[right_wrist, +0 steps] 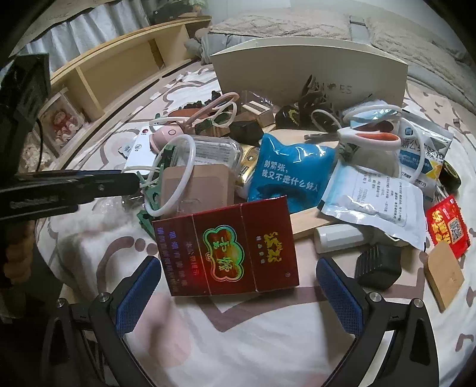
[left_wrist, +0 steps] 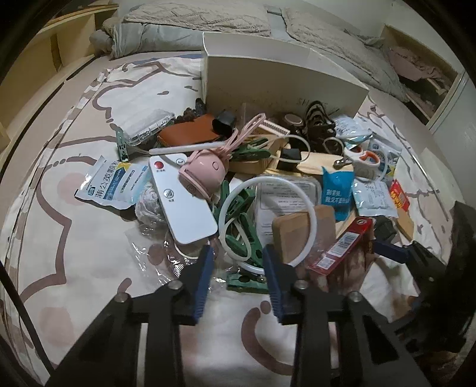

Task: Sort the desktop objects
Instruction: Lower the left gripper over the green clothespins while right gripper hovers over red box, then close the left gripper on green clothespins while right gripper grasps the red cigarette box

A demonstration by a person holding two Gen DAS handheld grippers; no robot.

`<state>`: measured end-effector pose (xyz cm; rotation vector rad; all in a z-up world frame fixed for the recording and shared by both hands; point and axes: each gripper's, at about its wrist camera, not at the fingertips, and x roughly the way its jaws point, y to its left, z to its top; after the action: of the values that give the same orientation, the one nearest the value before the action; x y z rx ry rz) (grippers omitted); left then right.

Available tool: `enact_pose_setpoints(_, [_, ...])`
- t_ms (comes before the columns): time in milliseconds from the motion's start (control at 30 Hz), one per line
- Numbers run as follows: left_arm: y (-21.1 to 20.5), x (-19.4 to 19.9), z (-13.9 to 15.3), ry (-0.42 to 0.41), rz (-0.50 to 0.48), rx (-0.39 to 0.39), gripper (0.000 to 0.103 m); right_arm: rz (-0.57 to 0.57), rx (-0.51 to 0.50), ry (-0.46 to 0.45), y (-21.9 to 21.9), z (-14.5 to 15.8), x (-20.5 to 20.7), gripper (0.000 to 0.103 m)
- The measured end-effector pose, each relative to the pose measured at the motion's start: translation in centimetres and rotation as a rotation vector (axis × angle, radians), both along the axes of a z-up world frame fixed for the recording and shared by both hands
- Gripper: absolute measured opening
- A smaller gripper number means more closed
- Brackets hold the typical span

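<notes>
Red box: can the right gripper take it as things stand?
Probably yes. The right gripper is open, its fingers either side of the red box, with nothing between them; the box leans on the pile behind.

patterned bedsheet [left_wrist: 74, 238] | grey quilt [left_wrist: 184, 32] | wooden shelf [right_wrist: 119, 68] | curtain [right_wrist: 98, 26]

A patterned bedspread [left_wrist: 74, 238] carries the clutter: before the white box [left_wrist: 276, 74] lie a remote [left_wrist: 184, 202], sachet [left_wrist: 113, 184] and red carton [right_wrist: 229, 247].
</notes>
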<state>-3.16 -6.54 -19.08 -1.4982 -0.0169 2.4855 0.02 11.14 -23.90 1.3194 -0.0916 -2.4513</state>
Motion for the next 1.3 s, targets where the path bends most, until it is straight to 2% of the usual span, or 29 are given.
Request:
enact_pose_setpoints(100, [-0.3, -0.3, -0.5, -0.019, 0.011, 0.009, 0.023, 0.002, -0.008, -0.005, 0.0, 0.0, 0.0, 0.103])
enact_pose_setpoints(333, [-0.8, -0.5, -0.1, -0.021, 0.029, 0.062, 0.01, -0.041, -0.008, -0.003, 0.3, 0.3, 0.2, 0.103])
enact_pose_setpoints(533, [-1.2, -0.7, 1.2, 0.01, 0.036, 0.101, 0.007, -0.047, -0.009, -0.044, 0.2, -0.1, 0.0, 0.103])
enact_pose_setpoints(767, [-1.4, -0.6, 3.2, 0.061, 0.033, 0.139, 0.007, -0.022, -0.023, -0.045, -0.1, 0.1, 0.2, 0.102])
enact_pose_setpoints(800, [-1.4, -0.6, 3.4, 0.065, 0.03, 0.143, 0.007, -0.019, -0.025, -0.04, -0.1, 0.2, 0.2, 0.099])
enact_pose_setpoints(833, [-1.3, -0.6, 3.6, 0.071, 0.027, 0.143, 0.006, -0.019, -0.023, -0.036, -0.1, 0.3, 0.2, 0.087])
enact_pose_setpoints(867, [-1.2, -0.6, 3.8, 0.076, 0.023, 0.141, 0.005, -0.022, -0.016, -0.039, -0.1, 0.3, 0.2, 0.081])
enact_pose_setpoints(900, [-1.1, -0.6, 3.9, 0.079, 0.02, 0.137, 0.005, -0.022, -0.018, -0.044, -0.1, 0.3, 0.2, 0.081])
enact_pose_setpoints(1000, [-0.9, -0.5, 3.6, 0.071, 0.022, 0.104, 0.005, -0.023, -0.021, -0.05, 0.0, 0.3, 0.3, 0.079])
enact_pose_setpoints(1033, [-0.9, -0.4, 3.5, 0.076, 0.028, 0.085, 0.008, -0.021, -0.021, -0.05, 0.0, 0.3, 0.3, 0.079])
enact_pose_setpoints(1067, [-0.8, -0.3, 3.3, 0.078, 0.029, 0.062, 0.011, -0.019, -0.021, -0.052, 0.1, 0.2, 0.3, 0.079])
enact_pose_setpoints(1133, [-0.8, -0.3, 2.8, 0.062, 0.026, 0.047, 0.028, -0.014, -0.022, -0.056, 0.1, 0.1, 0.4, 0.077])
enact_pose_setpoints(1300, [-0.6, -0.5, 1.6, 0.02, 0.033, 0.029, 0.029, 0.001, -0.034, -0.064, 0.0, 0.2, 0.4, 0.062])
